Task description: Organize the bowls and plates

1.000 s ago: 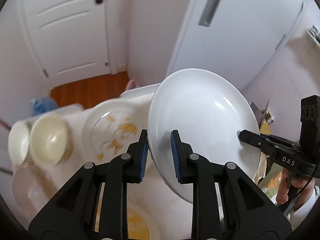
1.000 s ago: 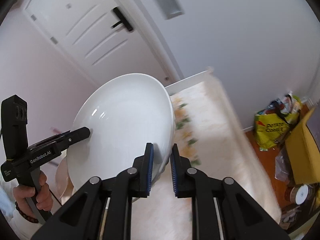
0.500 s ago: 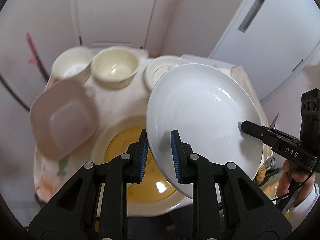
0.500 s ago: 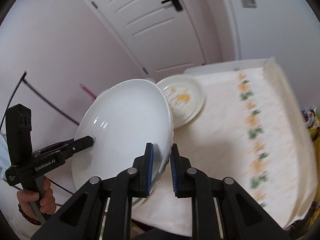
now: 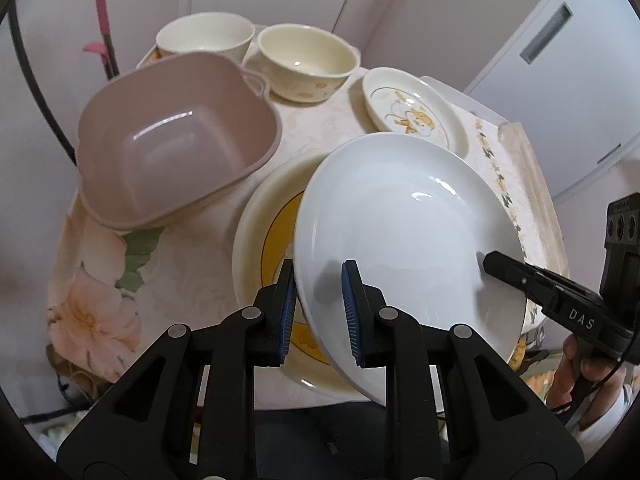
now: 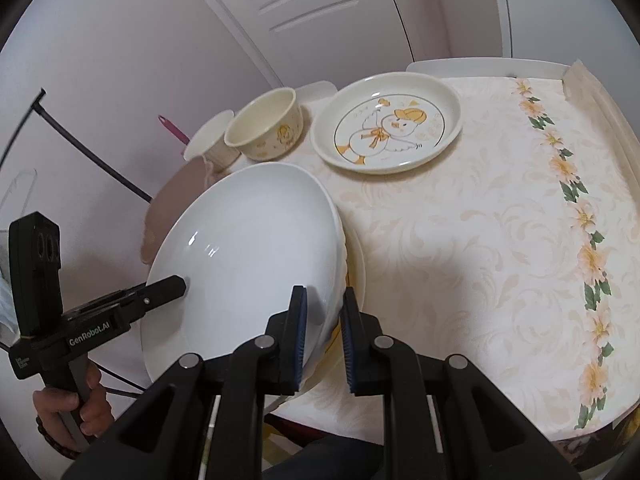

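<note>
Both grippers hold one large white plate [image 5: 404,236] by opposite rims. It also shows in the right wrist view [image 6: 248,256]. My left gripper [image 5: 319,312] is shut on its near rim and my right gripper [image 6: 323,336] is shut on the other rim. The plate hangs tilted just above a bigger cream plate with a yellow ring [image 5: 264,240]. A cream plate with a cartoon print [image 6: 386,128] lies farther back. Two cream bowls [image 5: 306,62] [image 5: 206,38] stand at the far edge.
A pink square basin [image 5: 176,140] sits left of the yellow-ringed plate. The table [image 6: 500,240] has a floral cloth, with bare cloth on its right half. White doors [image 6: 320,8] and pink walls stand behind the table.
Both grippers have carried the white plate down towards the table, and it now hangs low over the yellow-ringed plate. The grip on both rims is unchanged.
</note>
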### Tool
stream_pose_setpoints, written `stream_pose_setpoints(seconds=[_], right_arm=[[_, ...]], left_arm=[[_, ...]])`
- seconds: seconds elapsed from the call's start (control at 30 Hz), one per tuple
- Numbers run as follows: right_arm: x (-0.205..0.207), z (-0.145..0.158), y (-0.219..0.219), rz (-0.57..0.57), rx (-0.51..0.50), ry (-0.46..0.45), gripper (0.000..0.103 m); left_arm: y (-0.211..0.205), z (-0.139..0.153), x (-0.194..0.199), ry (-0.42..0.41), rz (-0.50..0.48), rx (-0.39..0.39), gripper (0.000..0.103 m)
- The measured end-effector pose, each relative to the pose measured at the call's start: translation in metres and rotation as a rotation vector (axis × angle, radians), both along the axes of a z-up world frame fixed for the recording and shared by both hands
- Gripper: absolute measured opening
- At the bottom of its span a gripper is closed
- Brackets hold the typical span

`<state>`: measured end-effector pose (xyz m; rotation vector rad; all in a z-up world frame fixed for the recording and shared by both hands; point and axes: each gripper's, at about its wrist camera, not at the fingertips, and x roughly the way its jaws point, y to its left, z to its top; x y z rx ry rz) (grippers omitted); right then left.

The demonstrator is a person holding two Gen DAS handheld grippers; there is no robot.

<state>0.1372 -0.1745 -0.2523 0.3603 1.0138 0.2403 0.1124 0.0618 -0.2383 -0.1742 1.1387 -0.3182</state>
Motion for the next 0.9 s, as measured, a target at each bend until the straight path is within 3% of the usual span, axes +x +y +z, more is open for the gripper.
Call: stream_pose_setpoints(seconds=[0.3,0.9], right_arm=[[0.01,-0.009,0.005,0.005,-0.055,0.004,0.015],[0.013,-0.022,0.001,0.024,-0.088,0.028,0.015]], left_arm=[[-0.001,-0.027,0.006,0.031,0.015,0.002,0.02],[-0.021,-0.034,0.008,0.053,0.003,0.079,0.02]])
